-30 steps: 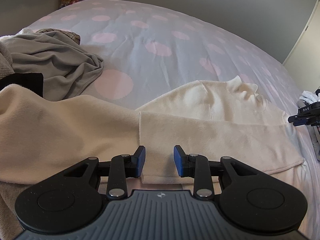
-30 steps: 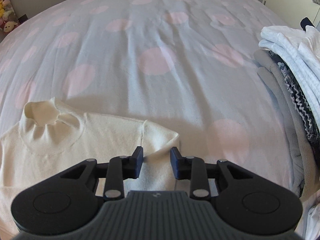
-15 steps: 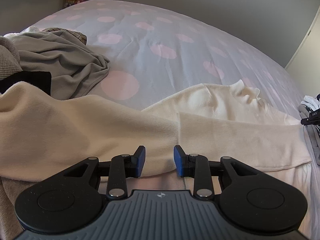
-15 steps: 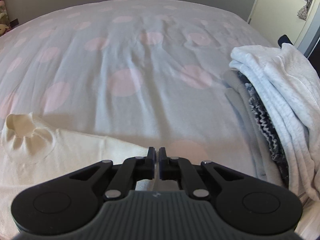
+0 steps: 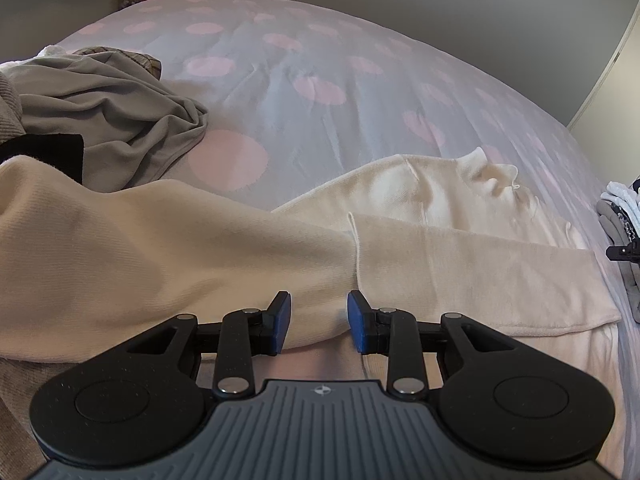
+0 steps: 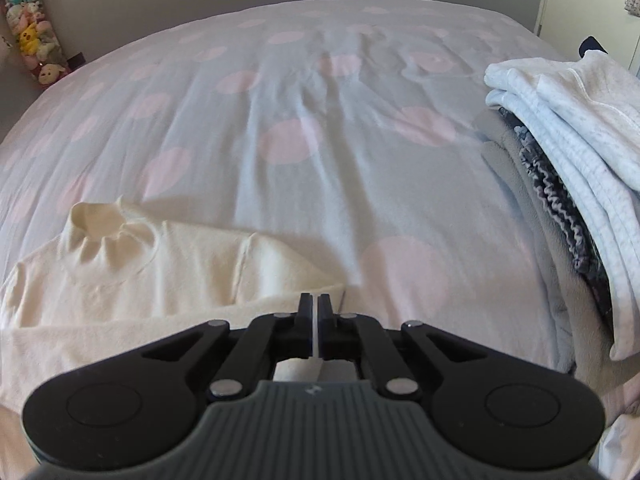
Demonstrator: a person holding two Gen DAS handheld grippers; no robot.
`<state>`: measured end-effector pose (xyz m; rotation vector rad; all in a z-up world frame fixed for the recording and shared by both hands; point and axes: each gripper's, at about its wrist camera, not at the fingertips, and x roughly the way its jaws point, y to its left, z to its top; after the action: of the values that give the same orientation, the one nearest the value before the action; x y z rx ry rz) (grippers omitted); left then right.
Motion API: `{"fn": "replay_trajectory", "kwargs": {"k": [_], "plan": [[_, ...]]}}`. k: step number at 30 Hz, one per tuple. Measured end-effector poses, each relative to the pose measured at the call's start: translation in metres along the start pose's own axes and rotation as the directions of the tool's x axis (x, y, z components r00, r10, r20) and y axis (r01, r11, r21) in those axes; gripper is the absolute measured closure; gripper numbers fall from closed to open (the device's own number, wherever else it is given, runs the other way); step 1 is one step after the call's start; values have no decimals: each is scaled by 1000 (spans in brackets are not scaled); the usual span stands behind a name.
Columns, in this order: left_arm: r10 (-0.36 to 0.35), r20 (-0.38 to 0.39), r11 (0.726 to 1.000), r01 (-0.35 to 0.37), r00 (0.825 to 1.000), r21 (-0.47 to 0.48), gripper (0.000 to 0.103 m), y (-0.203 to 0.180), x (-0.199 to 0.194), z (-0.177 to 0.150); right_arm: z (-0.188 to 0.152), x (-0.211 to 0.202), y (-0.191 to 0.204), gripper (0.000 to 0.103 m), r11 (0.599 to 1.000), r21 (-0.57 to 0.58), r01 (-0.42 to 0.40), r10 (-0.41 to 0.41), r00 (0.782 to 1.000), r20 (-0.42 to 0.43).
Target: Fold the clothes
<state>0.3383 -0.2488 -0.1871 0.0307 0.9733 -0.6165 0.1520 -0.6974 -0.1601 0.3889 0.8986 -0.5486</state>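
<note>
A cream turtleneck sweater [image 5: 420, 200] lies on the spotted bed, collar to the far right, one sleeve [image 5: 472, 276] folded across its body. My left gripper [image 5: 318, 322] is open, its blue pads either side of the sweater's near edge, holding nothing. In the right wrist view the sweater [image 6: 132, 276] lies at the lower left with its collar up-left. My right gripper [image 6: 316, 310] is shut on the sweater's right shoulder edge, a thin strip of cream cloth between the jaws.
A crumpled grey garment [image 5: 112, 120] lies at the left. A beige garment [image 5: 120, 248] lies in front of it. A stack of folded clothes [image 6: 568, 168] sits at the right on the bedspread [image 6: 288, 140]. Plush toys [image 6: 32, 40] stand by the far wall.
My right gripper closed on the sweater's shoulder edge and pulled it, drawing the collar and shoulder up. My left gripper stayed open and shifted slightly left along the near edge.
</note>
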Motion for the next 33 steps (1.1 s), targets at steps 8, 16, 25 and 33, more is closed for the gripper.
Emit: {"fn": "replay_trajectory", "kwargs": {"k": [8,16,25,33], "plan": [[0,3,1000,0,1000,-1,75,0,-7,-3,-71,-48,5,69,999,-33,-34,37,994,106],[-4,5,1000,4,1000,19,75,-7,-9,-6,-135,-51,21,68,993,-93,79,-59,978,199],[23,-7,999,-22,1000,36,75,-12,-2,-9,-131,-28,15,91,997,-22,76,-68,964,258],[30,-4,998,-30,1000,58,75,-14,0,-11,-135,-16,-14,94,989,144,24,-53,977,207]]}}
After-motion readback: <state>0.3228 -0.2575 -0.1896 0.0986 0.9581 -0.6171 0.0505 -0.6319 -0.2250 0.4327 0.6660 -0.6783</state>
